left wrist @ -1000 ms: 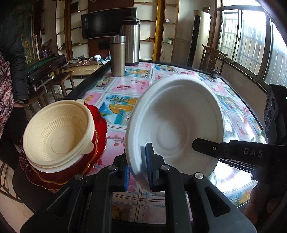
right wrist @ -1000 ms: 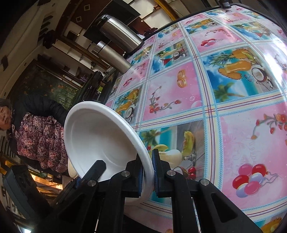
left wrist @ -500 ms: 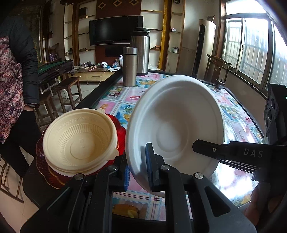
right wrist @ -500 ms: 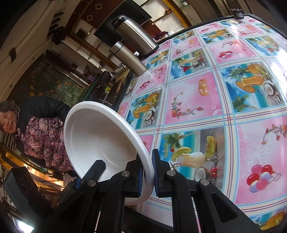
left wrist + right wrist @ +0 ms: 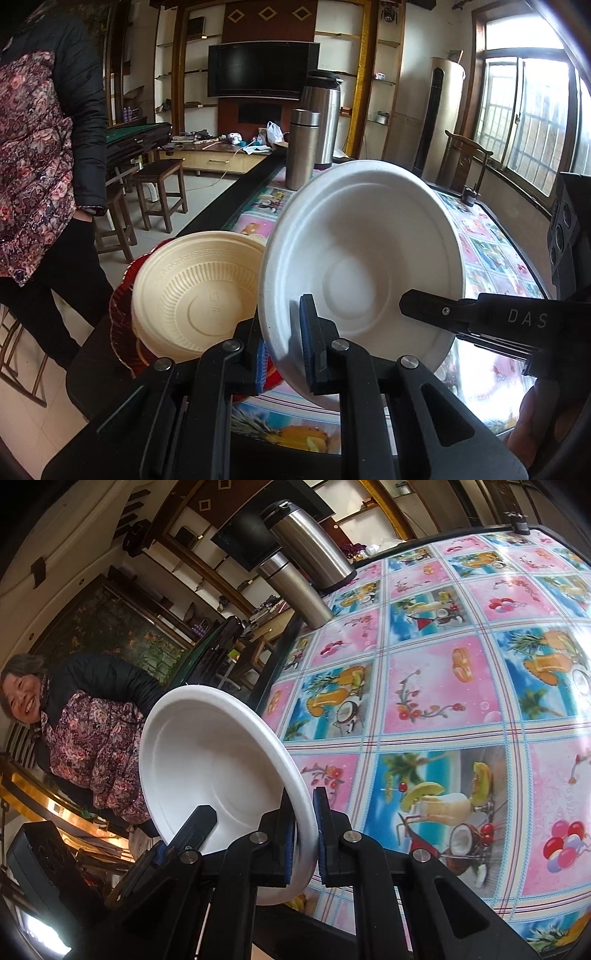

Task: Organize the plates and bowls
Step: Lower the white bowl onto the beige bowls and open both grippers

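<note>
Grip check first: my left gripper (image 5: 282, 354) is clenched on the near rim of the white moulded-pulp bowl (image 5: 369, 266), and my right gripper (image 5: 304, 834) pinches the opposite rim of the same bowl (image 5: 207, 768). I hold it tilted, clear above the patterned tablecloth (image 5: 424, 694), just right of the cream ribbed plastic bowl (image 5: 195, 291) nested on red scalloped plates (image 5: 120, 306) at the table's corner. Risks, in my judgement: two grips on one thin rim may buckle or tear it if my hands diverge; the tilted bowl may clip the cream bowl and push the stack off the edge.
</note>
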{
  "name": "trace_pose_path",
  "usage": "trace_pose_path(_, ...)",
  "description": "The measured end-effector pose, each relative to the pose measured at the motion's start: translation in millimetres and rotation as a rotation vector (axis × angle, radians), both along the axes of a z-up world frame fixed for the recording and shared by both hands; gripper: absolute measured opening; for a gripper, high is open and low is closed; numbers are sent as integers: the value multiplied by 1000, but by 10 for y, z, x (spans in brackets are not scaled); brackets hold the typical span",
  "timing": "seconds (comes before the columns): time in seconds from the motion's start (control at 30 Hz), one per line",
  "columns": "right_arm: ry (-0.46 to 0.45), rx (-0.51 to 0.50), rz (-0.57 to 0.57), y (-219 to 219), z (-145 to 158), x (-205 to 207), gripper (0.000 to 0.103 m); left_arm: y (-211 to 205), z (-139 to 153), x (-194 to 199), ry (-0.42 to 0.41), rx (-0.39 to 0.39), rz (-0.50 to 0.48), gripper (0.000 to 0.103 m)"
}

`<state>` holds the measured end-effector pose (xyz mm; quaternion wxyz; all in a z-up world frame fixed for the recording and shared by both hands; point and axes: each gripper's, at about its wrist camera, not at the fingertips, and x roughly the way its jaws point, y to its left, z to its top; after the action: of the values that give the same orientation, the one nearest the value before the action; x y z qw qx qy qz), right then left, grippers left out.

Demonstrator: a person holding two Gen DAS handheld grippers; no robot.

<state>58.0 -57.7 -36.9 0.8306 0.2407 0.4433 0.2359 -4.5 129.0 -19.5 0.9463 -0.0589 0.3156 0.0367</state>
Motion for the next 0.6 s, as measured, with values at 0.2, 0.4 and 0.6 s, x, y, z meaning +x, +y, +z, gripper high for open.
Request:
trace_pose_path(0.2,-14,-11,33,231,67,41,10,187,-10,41,-9,-10,50,13)
trace_pose_path(0.4,-23,-22,69,478,94,130,10,405,-4,145,-2,-39,101,14)
trace_pose_path(0.6,-35,-33,107,795,141,226,9,727,85,309,20,-21,155,13)
